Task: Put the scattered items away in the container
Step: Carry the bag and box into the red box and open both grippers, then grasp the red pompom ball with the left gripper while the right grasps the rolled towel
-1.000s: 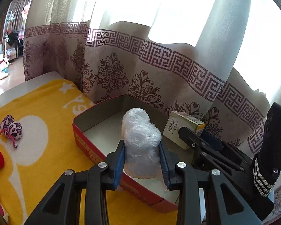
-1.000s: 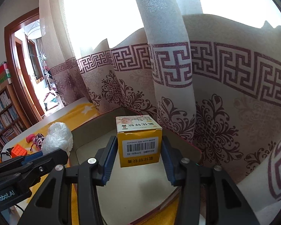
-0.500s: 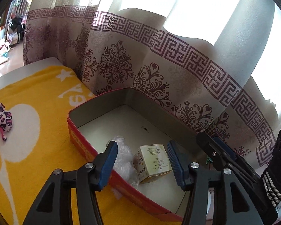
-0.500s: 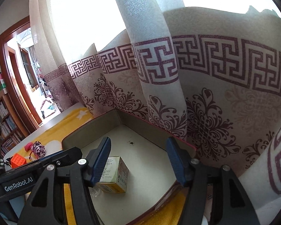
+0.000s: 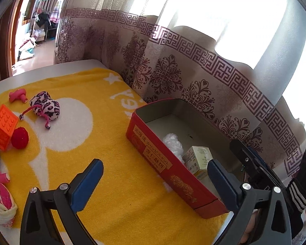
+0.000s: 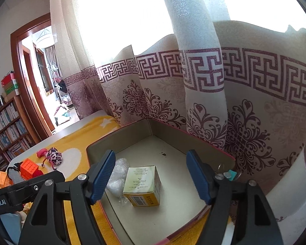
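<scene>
Both drops done since a second ago: plastic wad (image 6: 118, 175) and yellow box (image 6: 142, 185) no longer clamped, now lying side by side on the floor of the red tin (image 5: 163, 163), touching, near its front wall. Left claw (image 5: 155, 185) spread wide and empty, pulled back over the yellow towel (image 5: 87, 143) in front of the tin. Right claw (image 6: 151, 177) likewise wide apart and empty, hanging above the box. Two items tidied, then; probably a return for more next.

Still outside the tin, well to its left on the towel: spotted plush toy (image 5: 46, 107), orange block (image 5: 2, 126), red ball (image 5: 20, 137), pink pieces (image 5: 18, 95), rolled cloth (image 5: 2, 202). Surface (image 5: 51, 69) pale grey at the towel's far edge. Behind the tin, patterned curtain (image 6: 214, 81) against a bright window; far left of the tin, a doorway (image 6: 36, 71) and bookshelves (image 6: 8, 130).
</scene>
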### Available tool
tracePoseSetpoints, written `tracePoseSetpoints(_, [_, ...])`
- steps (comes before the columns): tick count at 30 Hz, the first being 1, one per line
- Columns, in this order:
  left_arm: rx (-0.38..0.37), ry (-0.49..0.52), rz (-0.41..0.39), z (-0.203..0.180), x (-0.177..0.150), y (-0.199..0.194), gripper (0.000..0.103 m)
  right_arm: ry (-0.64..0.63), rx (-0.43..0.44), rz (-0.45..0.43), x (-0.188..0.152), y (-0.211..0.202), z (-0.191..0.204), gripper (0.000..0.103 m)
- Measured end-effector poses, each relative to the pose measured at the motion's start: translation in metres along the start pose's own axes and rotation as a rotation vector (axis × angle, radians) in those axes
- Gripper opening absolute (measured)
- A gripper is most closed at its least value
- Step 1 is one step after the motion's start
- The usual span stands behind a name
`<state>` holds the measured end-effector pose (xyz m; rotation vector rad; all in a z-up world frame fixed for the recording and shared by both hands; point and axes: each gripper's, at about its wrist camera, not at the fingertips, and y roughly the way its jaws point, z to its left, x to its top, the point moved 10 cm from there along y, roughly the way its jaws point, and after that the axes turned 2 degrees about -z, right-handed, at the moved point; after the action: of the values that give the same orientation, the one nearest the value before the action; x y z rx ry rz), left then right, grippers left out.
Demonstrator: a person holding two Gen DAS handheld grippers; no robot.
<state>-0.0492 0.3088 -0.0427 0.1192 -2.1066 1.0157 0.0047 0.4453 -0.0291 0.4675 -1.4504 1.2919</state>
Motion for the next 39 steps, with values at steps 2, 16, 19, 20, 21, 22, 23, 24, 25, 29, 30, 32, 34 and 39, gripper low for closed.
tracePoseSetpoints(2, [0.026,-0.018,-0.021,0.016,-0.002,-0.011,0.103,-0.028,0.015,-0.001,-0.002,-0.002,0.012,0.077])
tracePoseSetpoints(16, [0.296,-0.218,-0.139,0.173,-0.017,-0.120,0.103,-0.189,0.409,0.218,-0.052,-0.006,0.158,0.079])
tracePoseSetpoints(19, [0.370,-0.269,-0.149,0.211,-0.032,-0.144,0.103,-0.222,0.464,0.264,-0.067,-0.005,0.189,0.079])
tracePoseSetpoints(20, [0.391,-0.290,-0.152,0.223,-0.038,-0.151,0.103,-0.234,0.482,0.280,-0.072,-0.005,0.200,0.079])
tracePoseSetpoints(21, [0.408,-0.315,-0.153,0.234,-0.044,-0.159,0.103,-0.243,0.501,0.294,-0.077,-0.005,0.210,0.079])
tracePoseSetpoints(22, [0.422,-0.341,-0.153,0.244,-0.051,-0.165,0.103,-0.252,0.521,0.310,-0.083,-0.005,0.220,0.079])
tracePoseSetpoints(23, [0.433,-0.364,-0.157,0.254,-0.057,-0.172,0.103,-0.260,0.538,0.325,-0.087,-0.006,0.229,0.079])
tracePoseSetpoints(24, [0.446,-0.381,-0.161,0.262,-0.063,-0.178,0.103,-0.268,0.555,0.340,-0.092,-0.007,0.238,0.079])
tracePoseSetpoints(25, [0.458,-0.394,-0.165,0.269,-0.068,-0.183,0.103,-0.277,0.571,0.353,-0.097,-0.008,0.247,0.079])
tracePoseSetpoints(29, [0.493,-0.438,-0.157,0.293,-0.086,-0.195,0.103,-0.312,0.608,0.384,-0.114,-0.011,0.274,0.079])
tracePoseSetpoints(30, [0.491,-0.451,-0.151,0.298,-0.089,-0.196,0.103,-0.320,0.616,0.390,-0.117,-0.012,0.279,0.079])
tracePoseSetpoints(32, [0.485,-0.472,-0.141,0.305,-0.094,-0.198,0.103,-0.332,0.629,0.400,-0.122,-0.012,0.287,0.080])
tracePoseSetpoints(34, [0.491,-0.477,-0.138,0.308,-0.096,-0.197,0.103,-0.340,0.638,0.410,-0.126,-0.012,0.293,0.080])
tracePoseSetpoints(39, [0.517,-0.432,-0.110,0.306,-0.101,-0.188,0.103,-0.360,0.648,0.430,-0.136,-0.009,0.304,0.080])
